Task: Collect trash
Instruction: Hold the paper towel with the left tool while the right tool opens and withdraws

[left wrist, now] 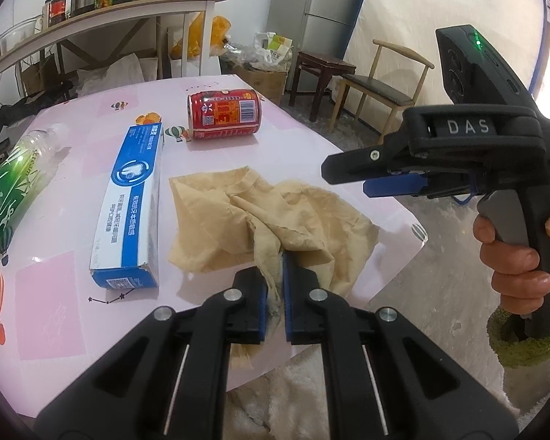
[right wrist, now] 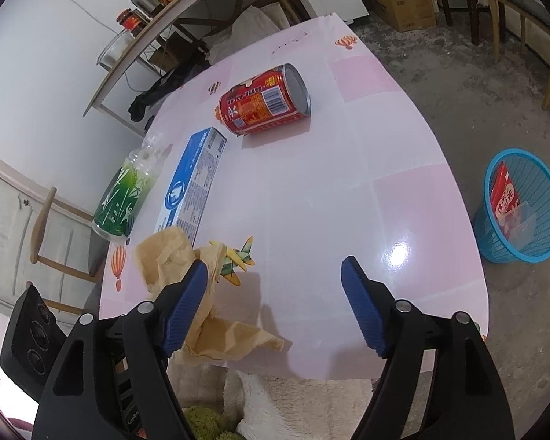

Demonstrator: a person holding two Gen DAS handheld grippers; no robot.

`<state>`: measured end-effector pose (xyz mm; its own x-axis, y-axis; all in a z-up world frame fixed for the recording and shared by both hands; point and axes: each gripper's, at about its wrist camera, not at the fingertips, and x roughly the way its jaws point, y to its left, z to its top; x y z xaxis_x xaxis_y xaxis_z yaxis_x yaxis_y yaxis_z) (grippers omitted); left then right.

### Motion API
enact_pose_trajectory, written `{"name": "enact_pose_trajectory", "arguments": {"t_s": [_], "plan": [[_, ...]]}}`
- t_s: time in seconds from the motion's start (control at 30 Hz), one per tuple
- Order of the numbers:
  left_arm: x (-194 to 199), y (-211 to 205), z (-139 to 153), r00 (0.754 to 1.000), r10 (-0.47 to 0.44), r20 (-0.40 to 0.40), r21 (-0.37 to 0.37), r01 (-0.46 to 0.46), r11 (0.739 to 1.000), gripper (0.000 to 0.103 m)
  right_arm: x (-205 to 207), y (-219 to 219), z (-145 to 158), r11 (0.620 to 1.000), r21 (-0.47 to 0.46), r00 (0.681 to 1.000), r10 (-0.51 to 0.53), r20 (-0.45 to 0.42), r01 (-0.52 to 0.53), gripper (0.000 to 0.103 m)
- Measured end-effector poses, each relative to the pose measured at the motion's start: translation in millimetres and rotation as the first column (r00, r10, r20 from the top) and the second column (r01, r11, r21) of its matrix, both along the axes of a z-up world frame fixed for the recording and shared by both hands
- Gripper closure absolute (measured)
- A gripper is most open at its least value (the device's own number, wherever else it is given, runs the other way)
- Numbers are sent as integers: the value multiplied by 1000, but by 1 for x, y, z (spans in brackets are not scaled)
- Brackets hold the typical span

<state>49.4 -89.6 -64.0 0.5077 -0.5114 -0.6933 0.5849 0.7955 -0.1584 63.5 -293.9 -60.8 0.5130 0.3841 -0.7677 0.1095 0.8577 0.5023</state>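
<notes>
On the pink table (left wrist: 311, 146) lie a crumpled tan paper napkin (left wrist: 245, 216), a blue toothpaste box (left wrist: 132, 198), a red drink can (left wrist: 223, 114) on its side and a green-labelled plastic bottle (left wrist: 11, 190). My left gripper (left wrist: 275, 289) is shut on the near edge of the napkin. My right gripper (right wrist: 275, 286) is open and empty above the table's near edge, right of the napkin (right wrist: 172, 256); it also shows in the left wrist view (left wrist: 352, 179). The can (right wrist: 264, 101), box (right wrist: 190, 187) and bottle (right wrist: 124, 198) lie beyond it.
A blue plastic basket (right wrist: 520, 205) with a red packet inside stands on the floor right of the table. A wooden chair (left wrist: 381, 80), a dark stool (left wrist: 322, 69) and a cluttered shelf (left wrist: 91, 18) stand behind the table.
</notes>
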Motion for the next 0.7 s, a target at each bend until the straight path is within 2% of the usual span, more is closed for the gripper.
{"name": "enact_pose_trajectory", "arguments": {"t_s": [0.43, 0.7], "plan": [[-10, 13, 16, 999, 14, 33, -43, -12, 999, 98, -3, -6, 15, 999, 30, 999, -22, 25, 21, 26], [-11, 21, 22, 999, 14, 33, -56, -12, 998, 98, -2, -5, 17, 995, 93, 999, -24, 40, 21, 26]]}}
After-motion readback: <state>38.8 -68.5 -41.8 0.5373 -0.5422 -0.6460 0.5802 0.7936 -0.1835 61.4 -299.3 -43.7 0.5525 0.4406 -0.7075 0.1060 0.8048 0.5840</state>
